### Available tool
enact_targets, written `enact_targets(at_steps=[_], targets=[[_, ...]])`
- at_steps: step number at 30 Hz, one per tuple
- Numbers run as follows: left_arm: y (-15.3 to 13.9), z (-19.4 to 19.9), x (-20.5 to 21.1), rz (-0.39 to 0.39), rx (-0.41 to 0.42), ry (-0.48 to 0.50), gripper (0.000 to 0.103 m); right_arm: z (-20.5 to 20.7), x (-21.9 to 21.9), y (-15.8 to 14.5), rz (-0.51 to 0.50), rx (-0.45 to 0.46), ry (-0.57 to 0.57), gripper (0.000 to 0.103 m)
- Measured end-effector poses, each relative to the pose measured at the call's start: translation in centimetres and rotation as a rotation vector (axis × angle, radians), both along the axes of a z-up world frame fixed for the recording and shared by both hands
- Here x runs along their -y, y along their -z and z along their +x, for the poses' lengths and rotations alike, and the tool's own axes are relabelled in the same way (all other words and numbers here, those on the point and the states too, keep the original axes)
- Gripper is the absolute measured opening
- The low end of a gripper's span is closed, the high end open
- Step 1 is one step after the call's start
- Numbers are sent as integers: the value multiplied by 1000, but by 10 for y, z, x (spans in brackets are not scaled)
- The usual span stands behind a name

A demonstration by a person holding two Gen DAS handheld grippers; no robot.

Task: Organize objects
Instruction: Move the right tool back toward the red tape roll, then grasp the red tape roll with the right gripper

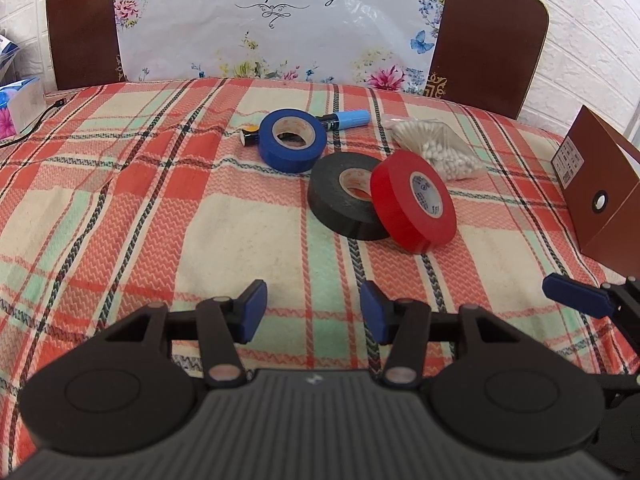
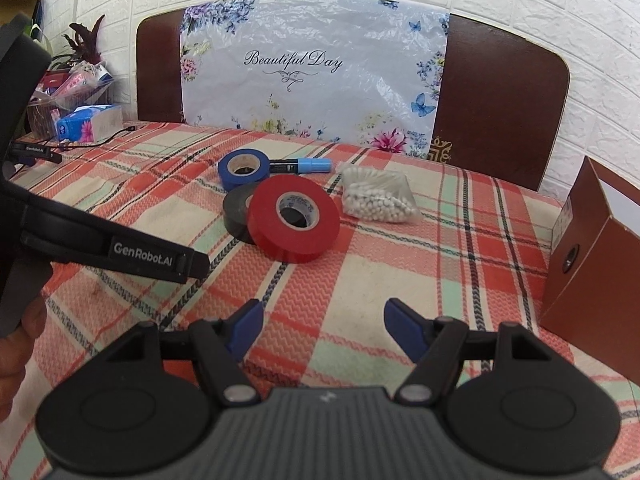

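On the plaid cloth lie a blue tape roll [image 1: 291, 140] [image 2: 244, 167], a black tape roll [image 1: 345, 196] [image 2: 237, 213] and a red tape roll [image 1: 413, 204] [image 2: 293, 218] that leans on the black one. A blue-capped marker [image 1: 347, 119] [image 2: 300, 166] lies behind the blue roll, beside a small black and orange item [image 1: 250, 135]. A clear bag of cotton swabs [image 1: 436, 146] [image 2: 378, 196] lies to the right. My left gripper [image 1: 314, 312] is open and empty, short of the rolls. My right gripper [image 2: 323, 330] is open and empty, also short of them.
A brown cardboard box [image 1: 600, 196] [image 2: 588, 256] stands at the right edge. A floral "Beautiful Day" bag [image 2: 316, 76] leans on a brown headboard behind. A tissue pack [image 2: 90, 123] and a cable [image 2: 100, 140] lie at the far left.
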State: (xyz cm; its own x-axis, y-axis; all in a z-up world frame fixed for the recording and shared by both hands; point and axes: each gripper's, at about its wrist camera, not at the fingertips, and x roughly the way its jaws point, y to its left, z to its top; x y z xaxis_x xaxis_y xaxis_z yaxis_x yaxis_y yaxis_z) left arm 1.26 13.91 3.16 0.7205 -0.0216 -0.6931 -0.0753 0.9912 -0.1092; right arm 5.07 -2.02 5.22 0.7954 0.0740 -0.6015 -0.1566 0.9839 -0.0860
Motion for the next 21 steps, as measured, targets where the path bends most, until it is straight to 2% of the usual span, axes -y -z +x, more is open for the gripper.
enact_targets(at_steps=[15, 21], targets=[[2, -1, -1, -9, 9, 12, 56, 10, 2, 12, -5, -34, 12, 70], [2, 0, -1, -11, 9, 10, 57, 20, 5, 14, 25, -38, 17, 72]])
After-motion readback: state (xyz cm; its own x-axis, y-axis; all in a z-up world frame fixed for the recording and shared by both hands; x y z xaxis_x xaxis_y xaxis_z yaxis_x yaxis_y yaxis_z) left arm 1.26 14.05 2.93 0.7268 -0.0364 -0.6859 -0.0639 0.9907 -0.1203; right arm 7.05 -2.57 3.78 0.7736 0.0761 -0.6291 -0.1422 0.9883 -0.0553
